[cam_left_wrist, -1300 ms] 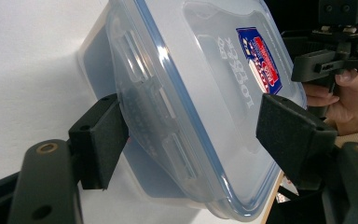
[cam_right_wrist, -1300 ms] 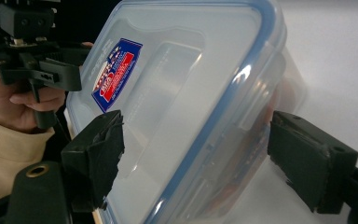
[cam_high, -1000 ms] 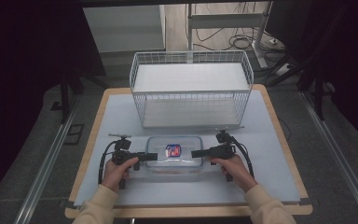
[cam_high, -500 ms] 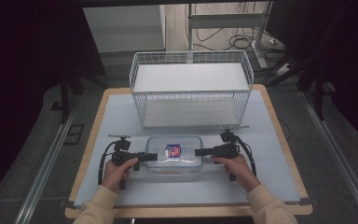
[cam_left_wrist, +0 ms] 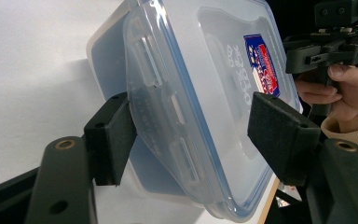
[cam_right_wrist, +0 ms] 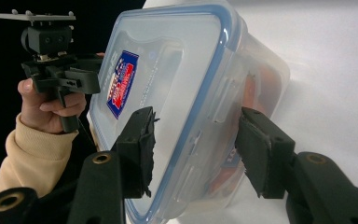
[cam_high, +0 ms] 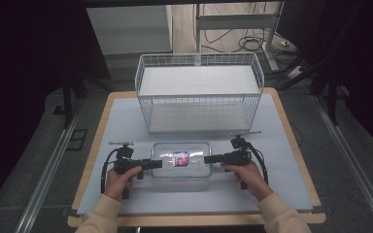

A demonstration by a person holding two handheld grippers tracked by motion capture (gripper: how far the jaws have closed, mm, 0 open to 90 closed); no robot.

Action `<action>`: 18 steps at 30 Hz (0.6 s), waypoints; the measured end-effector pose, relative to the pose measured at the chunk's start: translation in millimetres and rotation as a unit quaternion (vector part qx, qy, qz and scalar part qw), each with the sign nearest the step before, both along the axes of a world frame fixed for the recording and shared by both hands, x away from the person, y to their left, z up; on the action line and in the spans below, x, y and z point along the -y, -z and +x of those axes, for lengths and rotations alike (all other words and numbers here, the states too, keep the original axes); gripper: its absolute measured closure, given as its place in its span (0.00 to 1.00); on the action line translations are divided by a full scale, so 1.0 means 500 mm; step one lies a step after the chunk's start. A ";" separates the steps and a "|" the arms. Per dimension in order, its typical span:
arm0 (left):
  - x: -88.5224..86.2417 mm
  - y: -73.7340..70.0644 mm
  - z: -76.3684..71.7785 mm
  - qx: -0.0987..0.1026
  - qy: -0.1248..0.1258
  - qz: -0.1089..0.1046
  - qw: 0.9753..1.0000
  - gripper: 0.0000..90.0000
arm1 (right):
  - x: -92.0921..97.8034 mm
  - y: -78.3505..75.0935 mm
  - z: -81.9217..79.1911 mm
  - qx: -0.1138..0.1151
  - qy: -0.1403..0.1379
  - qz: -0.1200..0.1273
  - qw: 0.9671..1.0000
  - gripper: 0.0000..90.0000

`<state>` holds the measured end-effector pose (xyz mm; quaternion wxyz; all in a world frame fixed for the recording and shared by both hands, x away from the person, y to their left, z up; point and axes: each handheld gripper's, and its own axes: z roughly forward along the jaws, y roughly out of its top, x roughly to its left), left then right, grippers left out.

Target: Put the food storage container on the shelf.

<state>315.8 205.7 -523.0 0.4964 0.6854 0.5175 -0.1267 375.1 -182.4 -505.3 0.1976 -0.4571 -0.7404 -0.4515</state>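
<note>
While both tongs straddle its ends, seemingly unclamped, the container lies between

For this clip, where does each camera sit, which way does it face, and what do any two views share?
High view: above the person's side, looking forward and down at the table, wire basket and lidded plastic container; both forearms and hands show.
Left gripper view: rides the left claw, open astride the container's end; own black jaws show.
Right gripper view: rides the right claw, open astride the opposite end.
Shared: the container's red-blue label; each gripper view shows the other hand.

Bright tabletop, dark surroundings, soft shadows
</note>
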 end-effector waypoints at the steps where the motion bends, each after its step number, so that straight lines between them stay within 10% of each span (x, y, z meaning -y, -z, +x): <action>1: -0.002 0.000 -0.002 0.002 0.002 -0.001 1.000 0.39 | 0.000 -0.003 -0.003 0.005 -0.002 -0.001 1.000 0.55; 18: -0.020 -0.002 -0.025 0.027 0.017 -0.019 0.999 0.50 | 0.006 -0.011 -0.037 0.045 -0.014 0.001 0.999 0.58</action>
